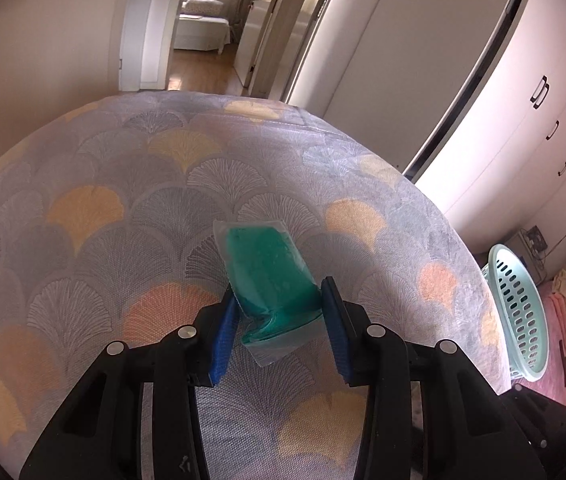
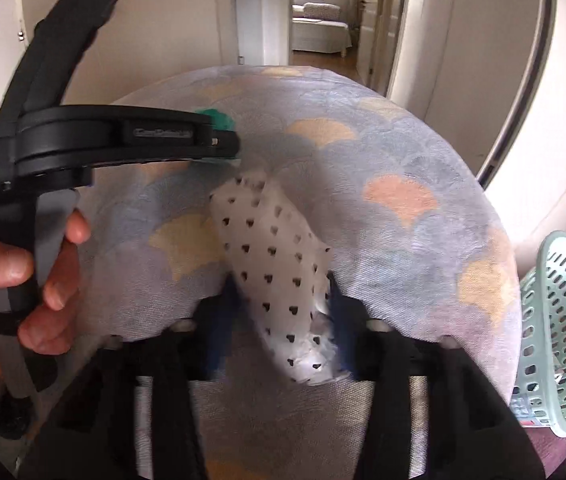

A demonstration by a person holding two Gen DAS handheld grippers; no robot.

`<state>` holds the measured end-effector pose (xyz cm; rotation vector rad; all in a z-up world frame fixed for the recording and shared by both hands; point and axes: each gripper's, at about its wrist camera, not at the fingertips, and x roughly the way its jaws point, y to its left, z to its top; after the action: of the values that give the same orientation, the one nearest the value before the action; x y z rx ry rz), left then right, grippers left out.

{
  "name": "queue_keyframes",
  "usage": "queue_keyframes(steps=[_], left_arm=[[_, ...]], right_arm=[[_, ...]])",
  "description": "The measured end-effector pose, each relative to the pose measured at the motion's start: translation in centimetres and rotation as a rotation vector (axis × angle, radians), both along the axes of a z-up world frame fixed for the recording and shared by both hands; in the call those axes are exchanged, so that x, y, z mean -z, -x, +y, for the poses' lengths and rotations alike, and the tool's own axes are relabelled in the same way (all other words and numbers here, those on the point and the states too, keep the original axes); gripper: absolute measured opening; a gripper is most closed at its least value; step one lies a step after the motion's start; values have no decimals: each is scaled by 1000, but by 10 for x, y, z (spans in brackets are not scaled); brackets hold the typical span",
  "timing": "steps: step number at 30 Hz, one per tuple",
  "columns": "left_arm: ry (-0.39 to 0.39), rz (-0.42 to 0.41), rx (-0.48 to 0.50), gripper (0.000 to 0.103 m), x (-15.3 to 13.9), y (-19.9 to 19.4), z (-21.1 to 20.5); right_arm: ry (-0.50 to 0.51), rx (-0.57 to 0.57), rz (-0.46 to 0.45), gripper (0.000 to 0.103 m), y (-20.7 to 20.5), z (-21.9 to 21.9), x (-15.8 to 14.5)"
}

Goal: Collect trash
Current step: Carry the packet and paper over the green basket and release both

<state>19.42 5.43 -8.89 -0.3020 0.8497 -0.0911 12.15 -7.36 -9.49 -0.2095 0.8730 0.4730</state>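
Observation:
A green plastic packet (image 1: 271, 276) lies on a round cushion with a fan pattern (image 1: 131, 208). My left gripper (image 1: 279, 320) has its blue pads on either side of the packet's near end and pinches it. In the right wrist view my right gripper (image 2: 283, 320) is closed around a crumpled white wrapper with black dots (image 2: 279, 264), held over the same cushion (image 2: 403, 200). The left gripper (image 2: 227, 140) shows there from the side at the left, with the green packet (image 2: 217, 117) at its tip.
A mint green perforated basket (image 1: 519, 312) stands on its side to the right of the cushion; it also shows in the right wrist view (image 2: 563, 336). White wardrobe doors (image 1: 483, 80) run along the right. A hallway (image 1: 203, 40) opens beyond the cushion.

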Motion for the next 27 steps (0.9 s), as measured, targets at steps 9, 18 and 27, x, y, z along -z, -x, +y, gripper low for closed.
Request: queue_keyframes(steps=[9,18,27], left_arm=[[-95,-21,17,39,-2,1,-16],[-174,-114,106,39,-28,14,-59],[-195,-265,338,39,-91,44,-151]], right_arm=[[-98,47,9,14,5,-21,-12],[-207,202,-19,14,23,-100,-60],[-208,456,-179,14,30,-182,-117]])
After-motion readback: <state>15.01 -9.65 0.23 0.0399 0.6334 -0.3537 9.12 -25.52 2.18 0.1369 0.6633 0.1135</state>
